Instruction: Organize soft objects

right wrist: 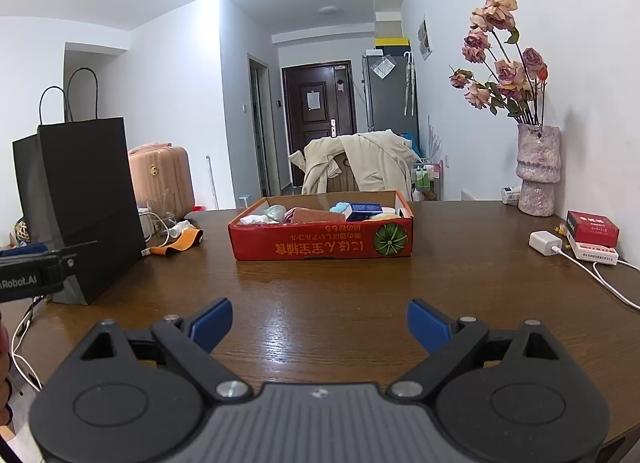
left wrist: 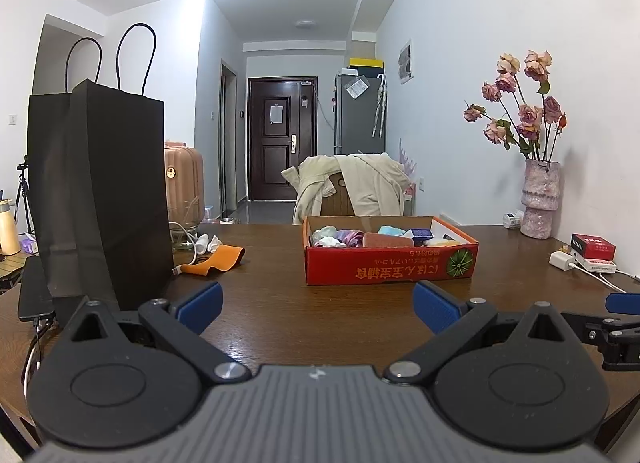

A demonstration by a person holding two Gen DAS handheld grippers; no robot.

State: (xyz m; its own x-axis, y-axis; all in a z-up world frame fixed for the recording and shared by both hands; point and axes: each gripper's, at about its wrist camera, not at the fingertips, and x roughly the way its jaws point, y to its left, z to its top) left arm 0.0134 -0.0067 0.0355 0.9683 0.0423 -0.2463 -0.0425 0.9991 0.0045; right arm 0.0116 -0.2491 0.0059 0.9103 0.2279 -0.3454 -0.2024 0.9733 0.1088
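Observation:
A shallow red cardboard box sits on the brown wooden table, holding several soft items: white and pale cloths, a reddish-brown sponge pad and a light blue piece, plus a small blue carton. An orange cloth strip lies on the table left of the box. My left gripper is open and empty, low over the table short of the box. My right gripper is open and empty, also short of the box.
A tall black paper bag stands at the table's left. White cables and a glass lie behind the orange strip. A vase of dried roses, a red packet and a white charger stand at the right.

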